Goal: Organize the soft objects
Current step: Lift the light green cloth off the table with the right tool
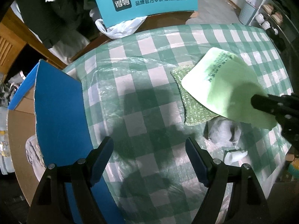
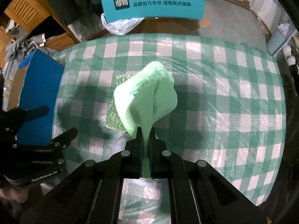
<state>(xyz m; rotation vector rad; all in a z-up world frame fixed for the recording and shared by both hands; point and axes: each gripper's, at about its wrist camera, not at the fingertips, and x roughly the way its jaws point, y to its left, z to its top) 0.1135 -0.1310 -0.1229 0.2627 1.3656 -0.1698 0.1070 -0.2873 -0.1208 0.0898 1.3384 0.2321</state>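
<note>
Green and white checked cloth under a clear plastic sheet is covering the table (image 2: 224,85), which is filling most of both wrist views.

The right gripper (image 2: 146,136) is pinching a pale green soft cloth (image 2: 149,97) between its two nearly closed fingers. The cloth is bunching into folds above the fingertips and hanging clear of the table; dark printed text is running along one of its edges. In the left wrist view the same cloth (image 1: 228,85) is spreading out flat and wide, with the right gripper (image 1: 261,102) clamping its lower right corner.

A sparkly green scouring pad (image 1: 192,104) is lying on the table partly beneath the lifted cloth, and in the right wrist view it is peeking out to the cloth's left (image 2: 115,112).

The left gripper (image 1: 149,149) is hovering above the table with its fingers spread wide apart and nothing between them. In the right wrist view it is appearing at the left edge (image 2: 56,119), likewise spread apart.

A blue cardboard box (image 1: 59,112) with raised flaps is standing against the table's left side, with some pale fabric inside it. A teal box (image 1: 147,0) printed with Chinese characters is sitting beyond the far edge, with a white plastic bag (image 1: 121,28) just below it.
</note>
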